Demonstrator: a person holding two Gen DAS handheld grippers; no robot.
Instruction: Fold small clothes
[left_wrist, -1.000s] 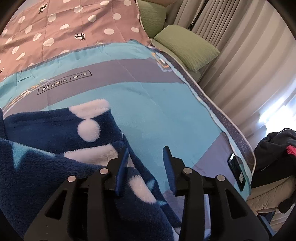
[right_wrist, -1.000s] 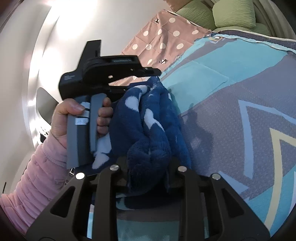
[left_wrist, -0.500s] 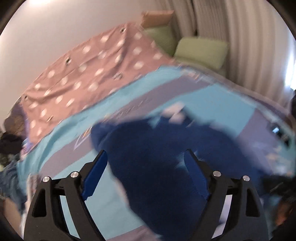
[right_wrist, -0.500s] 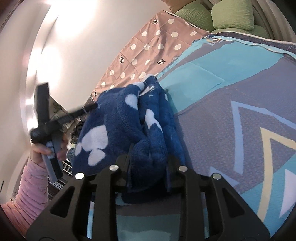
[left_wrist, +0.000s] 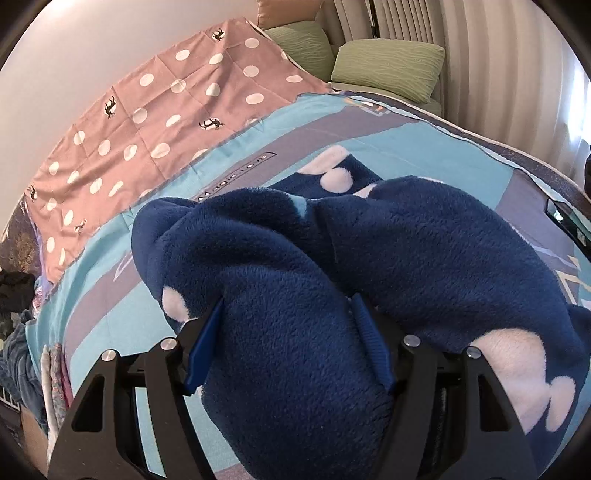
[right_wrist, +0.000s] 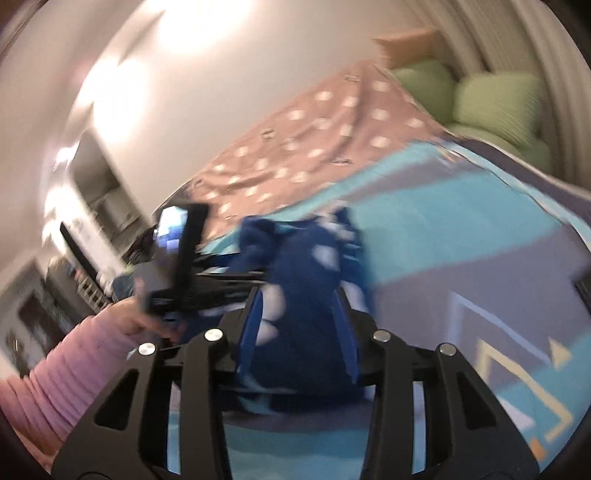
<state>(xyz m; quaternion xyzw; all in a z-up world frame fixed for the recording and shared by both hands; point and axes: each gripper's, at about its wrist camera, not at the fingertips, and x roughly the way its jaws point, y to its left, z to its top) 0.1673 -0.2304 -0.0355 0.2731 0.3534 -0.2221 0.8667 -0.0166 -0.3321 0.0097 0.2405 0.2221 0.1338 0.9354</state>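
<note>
A navy fleece garment (left_wrist: 424, 258) with white spots lies bunched on the blue patterned bedcover (left_wrist: 388, 147). My left gripper (left_wrist: 288, 343) has a thick fold of it filling the gap between its blue pads, and its jaws are closing on that fold. In the blurred right wrist view, my right gripper (right_wrist: 299, 332) has another part of the garment (right_wrist: 310, 266) packed between its fingers while its jaws are opening. The left gripper's black body (right_wrist: 184, 266) shows there to the left, held by a hand in a pink sleeve (right_wrist: 74, 362).
A pink polka-dot sheet (left_wrist: 166, 110) covers the far side of the bed. Green pillows (left_wrist: 388, 66) lie by the curtains. A dark flat device (left_wrist: 565, 221) rests near the bed's right edge. Other clothes (left_wrist: 14, 350) are heaped at the left.
My left gripper swung round over the garment, opened wide, then came in around a thick fold. My right gripper rose with the fleece in its jaws, which widened.
</note>
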